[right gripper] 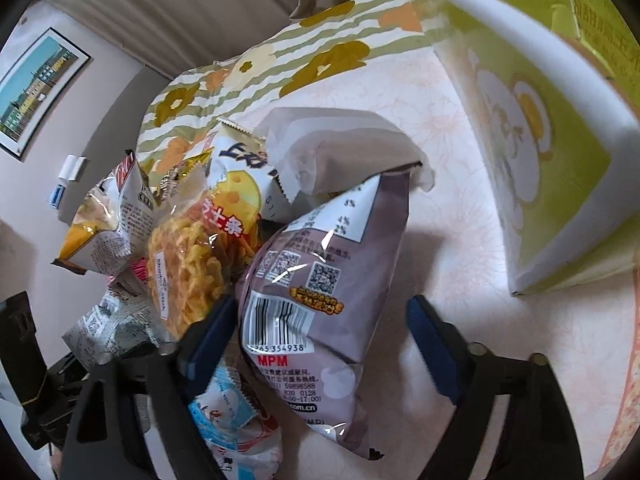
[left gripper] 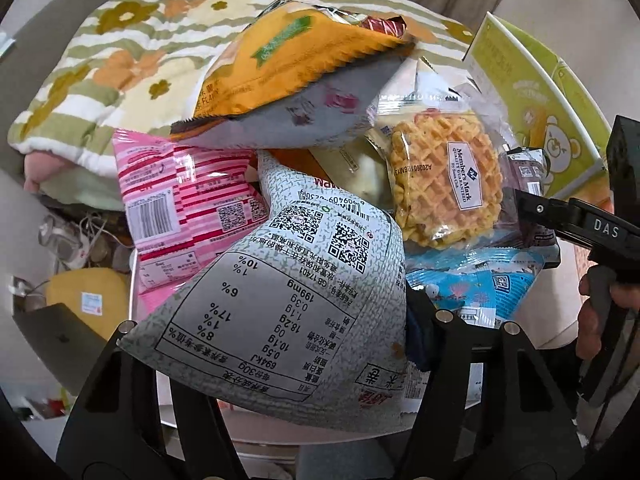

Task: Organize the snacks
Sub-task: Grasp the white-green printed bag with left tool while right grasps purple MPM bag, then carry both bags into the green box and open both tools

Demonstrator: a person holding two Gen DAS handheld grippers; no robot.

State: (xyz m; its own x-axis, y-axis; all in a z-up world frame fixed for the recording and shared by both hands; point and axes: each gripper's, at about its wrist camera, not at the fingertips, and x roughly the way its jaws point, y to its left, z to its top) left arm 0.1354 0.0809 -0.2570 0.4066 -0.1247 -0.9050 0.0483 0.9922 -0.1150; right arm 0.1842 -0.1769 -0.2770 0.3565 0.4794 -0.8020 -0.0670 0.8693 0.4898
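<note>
Snacks heaped on the table, your tongs at two packets.

Your left tongs [left gripper: 280, 344] held the grey-green packet [left gripper: 288, 292] at lower centre of the left wrist view; your right tongs [right gripper: 320, 344] stood wide around the purple packet [right gripper: 320, 280], pads not yet touching it. Closing there could, I judge, snag the blue packet [right gripper: 228, 412] lying under the left pad, or crush the waffle pack [right gripper: 188, 272] just beside. Pulling the grey-green packet might topple the orange bag [left gripper: 288, 60] resting above. Your right tool reached in low from the right edge, near the green box [right gripper: 560, 152].
</note>
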